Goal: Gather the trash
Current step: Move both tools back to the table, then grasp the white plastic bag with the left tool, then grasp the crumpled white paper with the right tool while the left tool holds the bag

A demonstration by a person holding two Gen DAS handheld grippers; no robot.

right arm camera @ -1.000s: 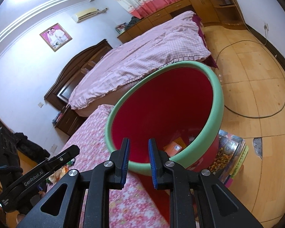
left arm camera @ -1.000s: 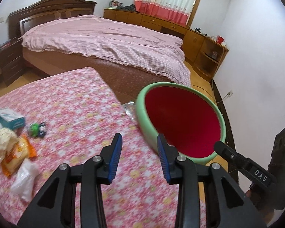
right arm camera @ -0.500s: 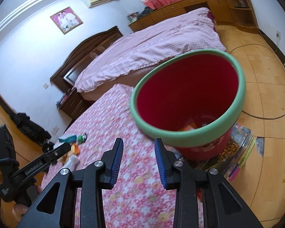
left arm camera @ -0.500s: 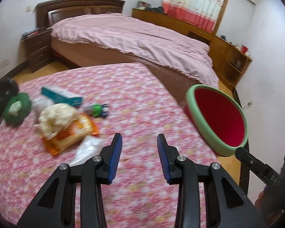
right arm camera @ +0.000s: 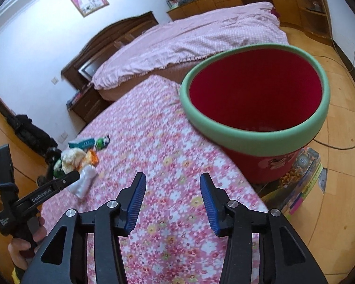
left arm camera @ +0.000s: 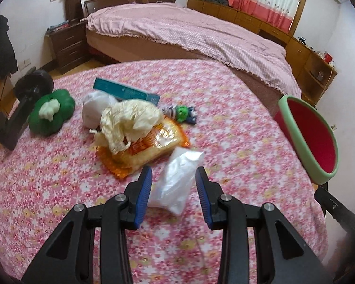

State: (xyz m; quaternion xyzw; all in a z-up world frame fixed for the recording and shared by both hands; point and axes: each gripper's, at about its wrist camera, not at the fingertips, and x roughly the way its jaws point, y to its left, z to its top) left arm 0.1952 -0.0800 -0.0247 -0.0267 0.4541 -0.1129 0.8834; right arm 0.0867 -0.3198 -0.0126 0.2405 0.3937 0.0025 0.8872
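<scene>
Clear crinkled plastic, a small empty bag (left arm camera: pixel 175 184), lies on the flower-print tabletop (left arm camera: pixel 59 189) directly between the blue pads of the left gripper (left arm camera: pixel 174 194), whose jaws stand apart and do not yet press on it. In the left wrist view the bag's long axis runs from about seven o'clock to one o'clock, roughly along the line the gripper points, so the pads flank its narrow sides. An orange snack wrapper (left arm camera: pixel 151 146) lies just beyond at eleven o'clock, topped by a crumpled cream paper (left arm camera: pixel 130 120), with a white wad (left arm camera: pixel 94 108), a teal box (left arm camera: pixel 125 91) and a small green toy (left arm camera: pixel 182 114) farther on.

The right gripper (right arm camera: pixel 172 203) has just been opening its jaws; they are released, with nothing between them but bare cloth. The red bin with a green rim (right arm camera: pixel 255 139) stands off the tabletop's edge at one o'clock from it, near that hand. The bag sits well away at nine o'clock in the right wrist view, so the left hand is plainly the nearer, and a squeeze across the bag's width appears to be the coming move.
</scene>
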